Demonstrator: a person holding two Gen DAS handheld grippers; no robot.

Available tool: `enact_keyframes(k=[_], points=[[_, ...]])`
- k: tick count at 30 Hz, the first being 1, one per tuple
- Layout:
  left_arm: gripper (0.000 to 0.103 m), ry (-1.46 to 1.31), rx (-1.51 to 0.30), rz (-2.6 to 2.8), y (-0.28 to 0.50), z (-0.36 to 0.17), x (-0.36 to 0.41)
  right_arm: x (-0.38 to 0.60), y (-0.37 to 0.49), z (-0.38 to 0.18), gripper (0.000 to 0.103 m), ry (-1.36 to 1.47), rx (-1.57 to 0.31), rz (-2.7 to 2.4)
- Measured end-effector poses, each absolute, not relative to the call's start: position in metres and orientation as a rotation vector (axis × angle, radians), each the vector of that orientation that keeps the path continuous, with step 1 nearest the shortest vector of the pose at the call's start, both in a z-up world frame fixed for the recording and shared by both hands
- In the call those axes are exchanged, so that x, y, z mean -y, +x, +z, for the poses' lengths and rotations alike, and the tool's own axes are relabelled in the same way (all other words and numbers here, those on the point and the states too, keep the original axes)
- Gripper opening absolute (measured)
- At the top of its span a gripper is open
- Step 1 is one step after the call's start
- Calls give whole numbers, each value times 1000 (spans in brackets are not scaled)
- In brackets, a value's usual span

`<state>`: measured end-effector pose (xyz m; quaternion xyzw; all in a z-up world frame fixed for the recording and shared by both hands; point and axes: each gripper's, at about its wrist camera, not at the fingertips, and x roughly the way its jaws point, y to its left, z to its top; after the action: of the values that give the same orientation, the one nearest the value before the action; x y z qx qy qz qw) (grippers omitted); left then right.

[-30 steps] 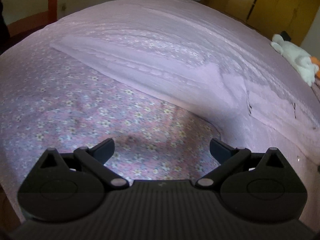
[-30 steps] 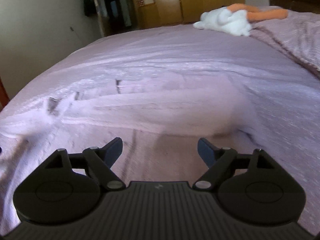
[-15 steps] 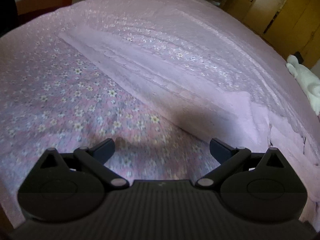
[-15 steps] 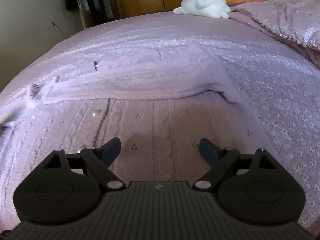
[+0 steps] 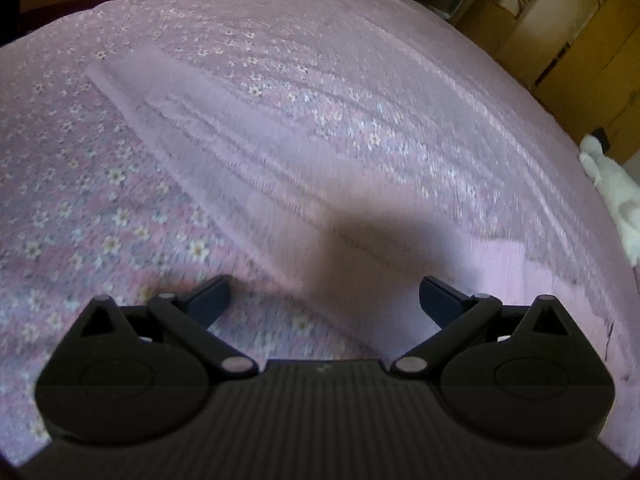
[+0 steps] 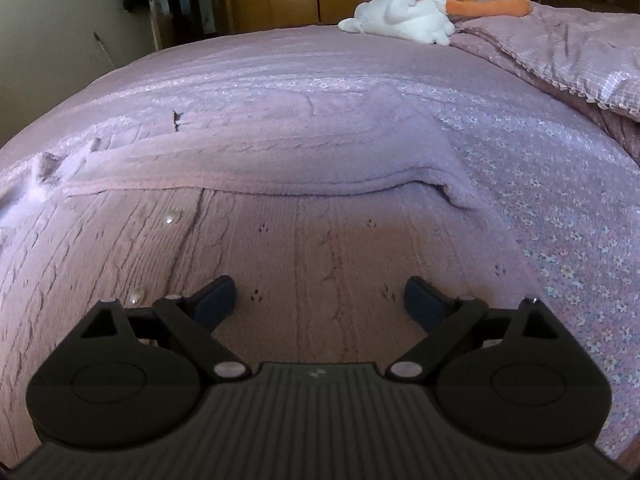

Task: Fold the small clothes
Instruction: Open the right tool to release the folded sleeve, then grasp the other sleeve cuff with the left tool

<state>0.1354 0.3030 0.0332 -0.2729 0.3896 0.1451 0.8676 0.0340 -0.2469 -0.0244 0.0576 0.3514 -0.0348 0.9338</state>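
We record both tools with jaws spread wide and nothing held between them.

Right wrist view: the right gripper (image 6: 318,304) hangs directly over the pink cable-knit cardigan (image 6: 304,240), which fills the nearest ground between and ahead of the fingers. 2 pearl buttons (image 6: 171,217) sit left of the jaw line, 1 just beside the left fingertip. Further ahead, a folded-over band of the same knit (image 6: 280,160) crosses the view from left to right, its rolled edge running roughly square to the direction the fingers point. Its right end stops at a corner (image 6: 454,196), forward and right of the jaws, where the floral bedsheet (image 6: 560,248) begins. Beyond lie a white plush toy (image 6: 400,16) and a bunched quilt (image 6: 568,48).

Left wrist view: the left gripper (image 5: 324,300) is mostly over the floral bedsheet (image 5: 80,208); the knit's edge (image 5: 224,184) runs diagonally from upper left to lower right, passing under the right-hand finger. This view is blurred, so we cannot settle whether the fingers touch the cloth.

We judge the garment's long axis to run across both tools, with the right gripper nearer to workable fabric. The coming move appears to turn on the folded band's edge lying ahead of the right jaws, and on the left jaws reaching the garment's margin.
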Motion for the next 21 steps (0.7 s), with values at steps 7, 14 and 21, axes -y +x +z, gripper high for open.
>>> enact_keyframes(k=[7, 14, 21], points=[[103, -465, -791, 325, 159, 26, -300, 256, 19, -22, 96, 164, -691, -68], [87, -426, -736, 374, 174, 22, -302, 272, 6, -19, 96, 211, -676, -102], [16, -466, -671, 361, 163, 31, -316, 280, 6, -18, 96, 252, -664, -101]])
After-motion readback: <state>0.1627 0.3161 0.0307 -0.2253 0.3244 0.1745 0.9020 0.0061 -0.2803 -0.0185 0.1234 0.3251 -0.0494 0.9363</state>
